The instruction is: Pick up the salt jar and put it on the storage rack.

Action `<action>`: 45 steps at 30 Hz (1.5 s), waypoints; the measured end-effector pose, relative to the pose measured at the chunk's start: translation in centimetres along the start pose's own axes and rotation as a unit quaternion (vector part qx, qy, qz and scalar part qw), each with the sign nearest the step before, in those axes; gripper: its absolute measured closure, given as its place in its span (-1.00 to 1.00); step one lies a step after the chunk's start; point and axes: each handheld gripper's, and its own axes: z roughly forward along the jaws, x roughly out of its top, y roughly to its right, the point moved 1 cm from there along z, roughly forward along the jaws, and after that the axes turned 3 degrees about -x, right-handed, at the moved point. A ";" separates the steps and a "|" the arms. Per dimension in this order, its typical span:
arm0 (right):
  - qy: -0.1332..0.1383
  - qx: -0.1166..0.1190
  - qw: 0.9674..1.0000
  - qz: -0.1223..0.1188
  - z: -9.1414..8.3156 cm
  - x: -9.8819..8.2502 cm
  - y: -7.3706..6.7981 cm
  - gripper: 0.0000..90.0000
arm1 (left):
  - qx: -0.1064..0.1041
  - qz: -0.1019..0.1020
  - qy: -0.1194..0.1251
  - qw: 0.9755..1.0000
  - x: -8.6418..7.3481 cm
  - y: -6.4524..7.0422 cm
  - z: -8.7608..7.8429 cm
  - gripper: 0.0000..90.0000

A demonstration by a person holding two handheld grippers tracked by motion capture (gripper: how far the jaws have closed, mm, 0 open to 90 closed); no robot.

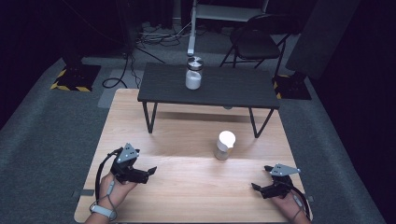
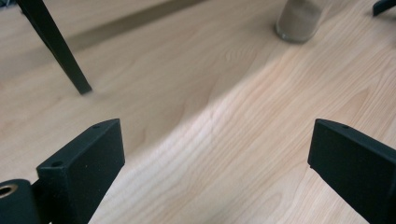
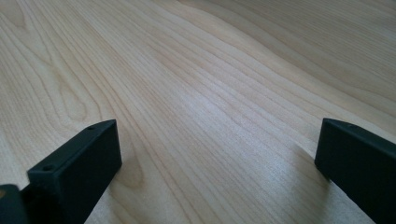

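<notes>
Wooden table [image 1: 187, 186] under a dim, dark room, carpet [image 1: 46, 140] all round. At the near left corner, left gripper [image 1: 150, 171] held in the left hand [image 1: 116, 186], low over the wood, jaws spread wide and pointing toward the table's middle; nothing between them. From the left gripper view, same gripper [image 2: 215, 154] with bare wood between the two black jaws, the base of a jar [image 2: 299, 21] far ahead at upper right, and a black leg [image 2: 56, 46] of the shelf planted at upper left. At the near right corner, right gripper [image 1: 259, 184] in the right hand [image 1: 292, 205], also low over the wood, jaws likewise wide apart and empty, pointing left. From the right gripper view, that gripper [image 3: 217, 154] with plain wood grain ahead. Both grippers well apart from each other and from the jars.

Near the table's middle, slightly right: jar [image 1: 225, 145] with a white lid, upright on the wood, just in front of the shelf's right leg. Behind it, a dark low shelf [image 1: 233, 88] standing on thin black legs across the far half of the table. On top of the shelf, left of centre: second jar [image 1: 194, 73], upright, part-filled with something white, grey lid on.

Beyond the table: folding chair [image 1: 257, 44], cables [image 1: 154, 37] on the floor, yellow-black striped blocks [image 1: 70, 84] at both sides.
</notes>
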 end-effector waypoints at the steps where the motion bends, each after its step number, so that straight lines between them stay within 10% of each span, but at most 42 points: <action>1: 0.000 0.000 1.000 0.000 0.0 0.0 0.0 -1.00 | -0.001 0.003 -0.005 1.000 -0.3 0.1 0.3 -0.93; 23: 0.000 0.007 1.000 -0.005 0.0 0.0 0.2 -1.00 | 0.023 0.005 -0.071 0.997 -3.6 1.1 4.1 -0.92; 45: 0.000 0.011 1.000 -0.008 0.0 0.0 0.4 -1.00 | 0.010 0.021 -0.026 0.999 -5.8 0.3 4.5 -1.00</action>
